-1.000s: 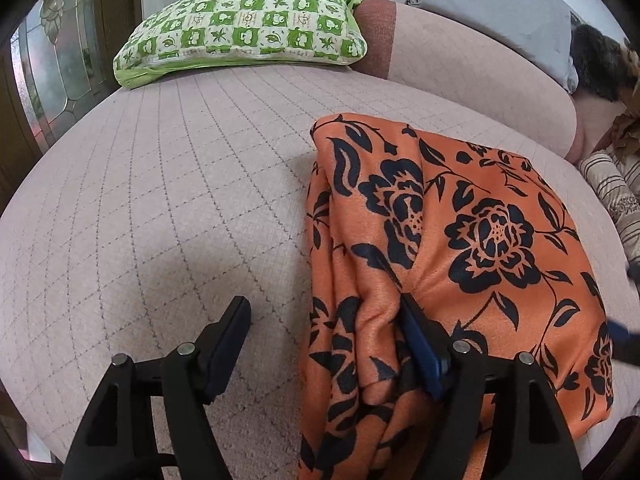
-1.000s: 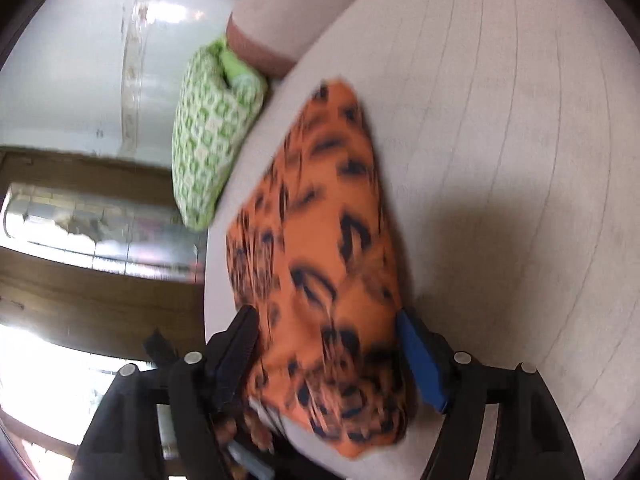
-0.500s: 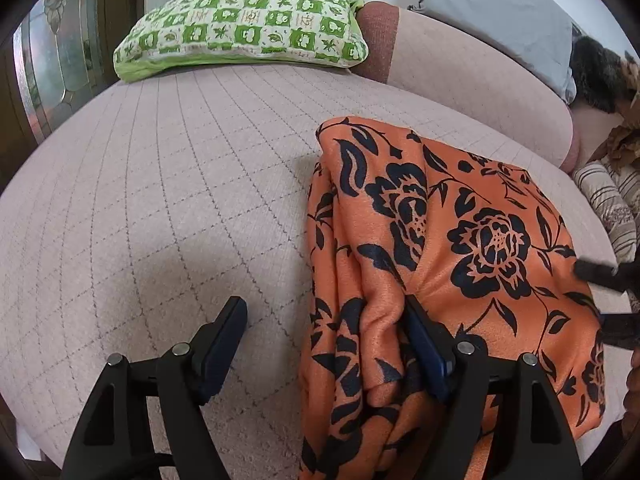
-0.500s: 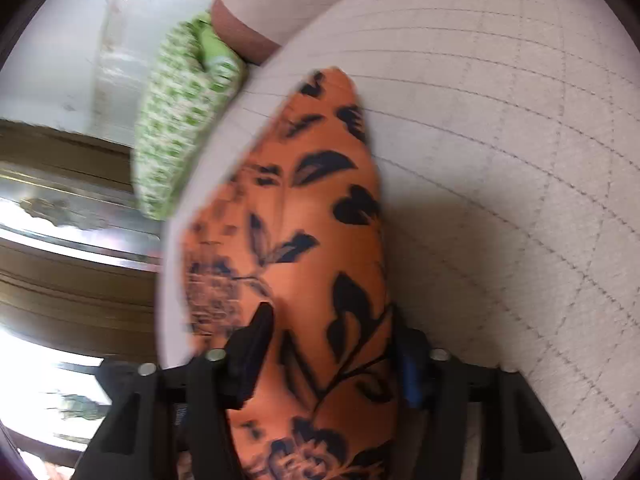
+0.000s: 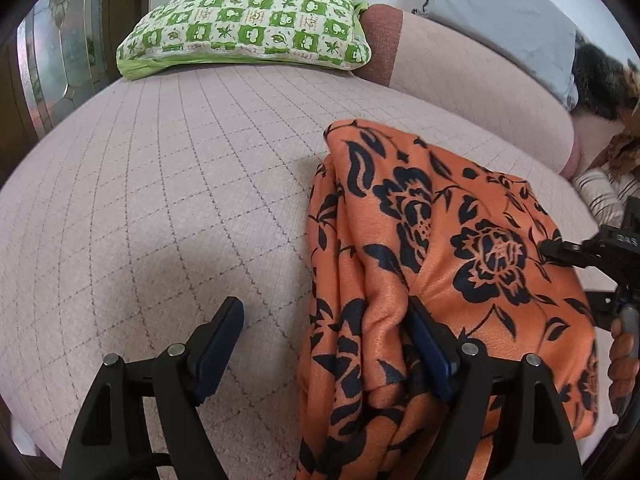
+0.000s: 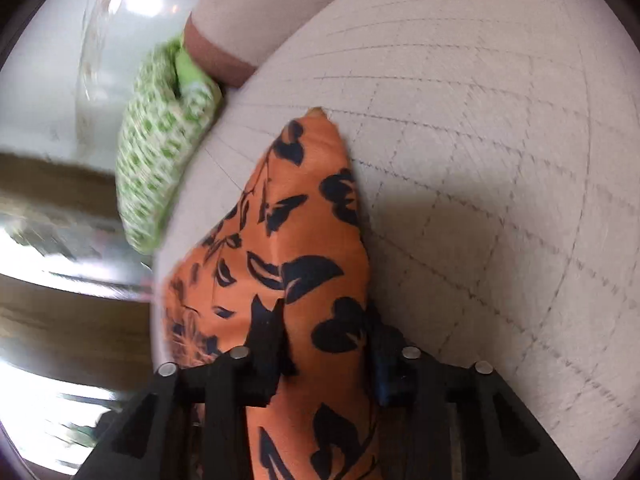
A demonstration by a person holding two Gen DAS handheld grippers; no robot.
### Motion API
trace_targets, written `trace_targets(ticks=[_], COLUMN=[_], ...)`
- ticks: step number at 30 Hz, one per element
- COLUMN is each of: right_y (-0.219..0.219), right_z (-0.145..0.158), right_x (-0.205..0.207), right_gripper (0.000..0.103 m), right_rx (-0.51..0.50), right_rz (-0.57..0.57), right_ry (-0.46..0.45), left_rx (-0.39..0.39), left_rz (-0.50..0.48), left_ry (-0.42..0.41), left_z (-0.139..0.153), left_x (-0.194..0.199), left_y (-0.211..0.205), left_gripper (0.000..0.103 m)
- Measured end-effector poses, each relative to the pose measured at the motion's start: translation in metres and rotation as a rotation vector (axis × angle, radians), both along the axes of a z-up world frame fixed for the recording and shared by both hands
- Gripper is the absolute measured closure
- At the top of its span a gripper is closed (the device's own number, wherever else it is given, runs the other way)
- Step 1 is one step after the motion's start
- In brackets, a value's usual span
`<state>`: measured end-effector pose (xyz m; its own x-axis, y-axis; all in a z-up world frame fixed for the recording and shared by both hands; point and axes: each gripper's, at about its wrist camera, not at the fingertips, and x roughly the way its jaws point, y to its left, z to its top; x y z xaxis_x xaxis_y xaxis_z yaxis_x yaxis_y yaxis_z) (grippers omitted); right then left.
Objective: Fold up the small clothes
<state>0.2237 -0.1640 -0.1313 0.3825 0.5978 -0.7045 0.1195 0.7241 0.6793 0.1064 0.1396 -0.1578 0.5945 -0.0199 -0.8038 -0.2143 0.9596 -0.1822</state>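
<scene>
An orange cloth with black flowers (image 5: 460, 240) lies folded on the pink quilted seat (image 5: 160, 200). My left gripper (image 5: 324, 344) stands at the cloth's near left corner. Its jaws are opening: the right finger (image 5: 428, 352) is sunk in a fold, the left finger rests on bare seat, and only the loose left folds lie between them. My right gripper (image 6: 326, 348) straddles the cloth's right edge (image 6: 304, 240), jaws closing with the cloth between them. In the left wrist view the right gripper (image 5: 566, 272) reaches in from the right, its upper finger over the cloth.
A green checked pillow (image 5: 248, 28) lies at the seat's back left, against the backrest (image 5: 460, 68). A grey pillow (image 5: 500, 12), a dark furry thing (image 5: 596, 80) and a striped cloth (image 5: 600, 196) sit at the right. A person's fingers (image 5: 624, 352) hold the right gripper.
The right gripper has come in from the right over the cloth's edge, and its jaws have narrowed around it. The left gripper has stayed put and widened slightly.
</scene>
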Motion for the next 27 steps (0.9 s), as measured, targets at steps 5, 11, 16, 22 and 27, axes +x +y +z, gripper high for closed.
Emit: trace_targets(ticks=[5, 11, 16, 22, 27], right_y=[0.016, 0.06, 0.059, 0.057, 0.046], right_z=[0.079, 0.064, 0.038, 0.034, 0.052], right_x=[-0.052, -0.078, -0.08, -0.089, -0.114], right_gripper=[0.037, 0.036, 0.035, 0.035, 0.034], right_rx=[-0.204, -0.146, -0.12, -0.091, -0.11], right_rz=[0.1, 0.299, 0.307, 0.293, 0.283], right_ry=[-0.27, -0.246, -0.232, -0.253, -0.315], left_rx=[-0.134, -0.252, -0.256, -0.174, -0.206], left_rz=[0.043, -0.087, -0.109, -0.122, -0.108], left_ry=[-0.119, -0.043, 0.125, 0.027, -0.032], left_z=[0.039, 0.037, -0.019, 0.015, 0.036], left_x=[-0.008, 0.05, 0.101, 0.069, 0.011], left_y=[0.035, 0.054, 0.058, 0.045, 0.05], left_gripper=[0.022, 0.053, 0.064, 0.062, 0.04])
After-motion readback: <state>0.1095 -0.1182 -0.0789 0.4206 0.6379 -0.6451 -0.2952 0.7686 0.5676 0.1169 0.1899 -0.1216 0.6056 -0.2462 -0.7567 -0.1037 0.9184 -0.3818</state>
